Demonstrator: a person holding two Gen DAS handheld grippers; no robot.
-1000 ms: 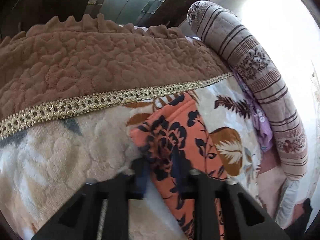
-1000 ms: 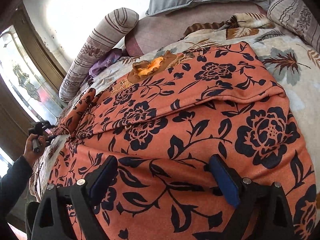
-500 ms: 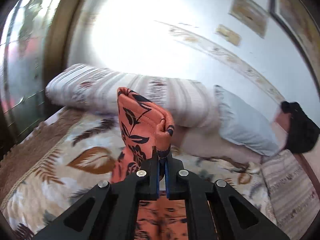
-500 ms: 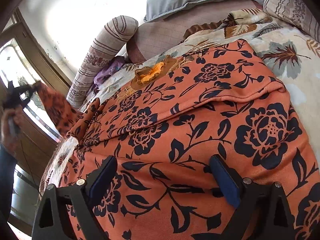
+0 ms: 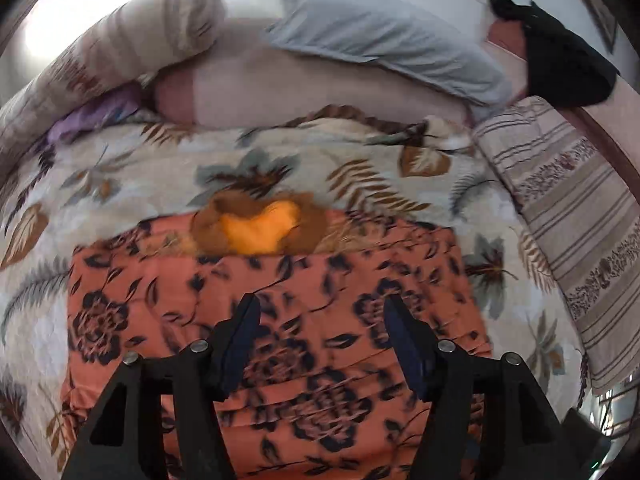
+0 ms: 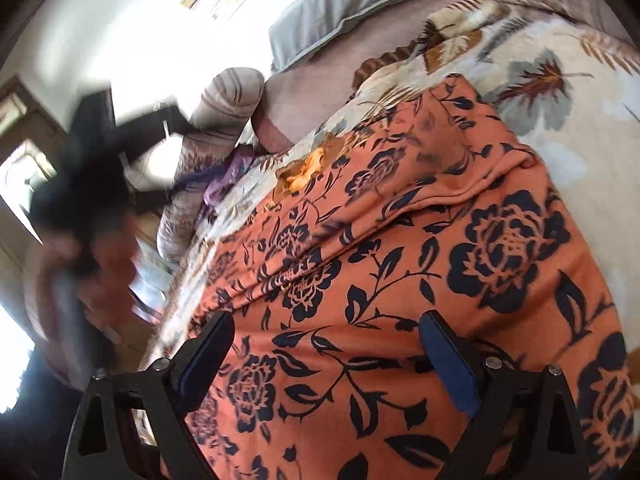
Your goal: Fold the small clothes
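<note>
An orange garment (image 5: 304, 320) with a dark navy flower print lies spread on the bed, one side folded over the middle. Its brown neckline with orange lining (image 5: 260, 228) shows at the far edge. My left gripper (image 5: 322, 320) hovers over the garment's middle; its jaws are opening and nothing is between them. In the right wrist view the garment (image 6: 400, 248) fills the frame, with a raised fold ridge across it. My right gripper (image 6: 328, 344) stands open just above the cloth, holding nothing. A person's blurred hand (image 6: 104, 276) carries the left gripper at the left edge.
The bed wears a cream blanket with a leaf print (image 5: 160, 176). A striped bolster (image 5: 132, 48) and a grey pillow (image 5: 380, 36) lie at the far side, a striped cushion (image 5: 572, 216) at the right. Purple cloth (image 5: 92, 120) sits by the bolster.
The left gripper, shut on the garment's edge, lifted it, swung it across over the garment and let go; its jaws now stand apart. The right gripper stayed open, rolling slightly.
</note>
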